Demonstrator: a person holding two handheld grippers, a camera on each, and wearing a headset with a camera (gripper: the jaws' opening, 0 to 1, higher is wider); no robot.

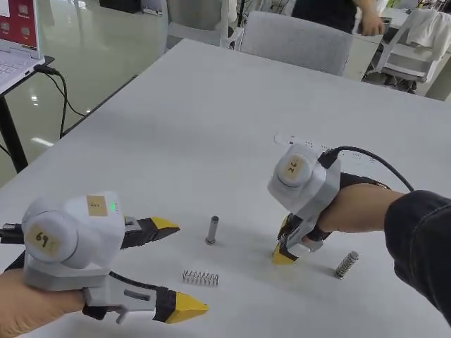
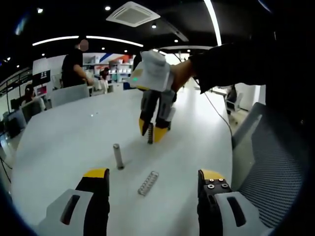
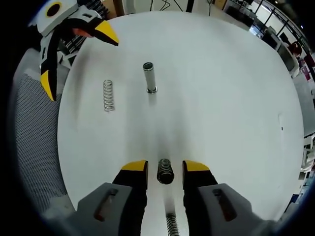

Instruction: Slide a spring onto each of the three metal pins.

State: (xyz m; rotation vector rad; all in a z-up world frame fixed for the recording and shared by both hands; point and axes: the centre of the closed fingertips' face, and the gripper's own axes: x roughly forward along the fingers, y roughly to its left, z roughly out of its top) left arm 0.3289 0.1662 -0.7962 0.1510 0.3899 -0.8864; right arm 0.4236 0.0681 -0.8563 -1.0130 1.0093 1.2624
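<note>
A bare metal pin (image 1: 212,230) (image 2: 117,156) (image 3: 149,77) stands upright mid-table. One loose spring (image 1: 201,278) (image 2: 147,183) (image 3: 108,95) lies flat near it. My left gripper (image 1: 176,266) (image 2: 153,174) hovers open beside that spring, holding nothing. My right gripper (image 1: 285,253) (image 3: 165,169) points down at the table. Its jaws stand narrowly apart on either side of an upright spring (image 3: 165,171) (image 2: 150,136), with a thin gap on each side. Whether a pin is inside it I cannot tell. Another spring (image 1: 346,265) (image 3: 171,223) stands just behind the right gripper.
The white table (image 1: 211,127) stretches far ahead. A grey chair (image 1: 296,39) stands at its far edge, with a person beyond it. A laptop (image 1: 17,42) on a side stand sits far left. The right gripper's black cable (image 1: 373,158) trails over the table.
</note>
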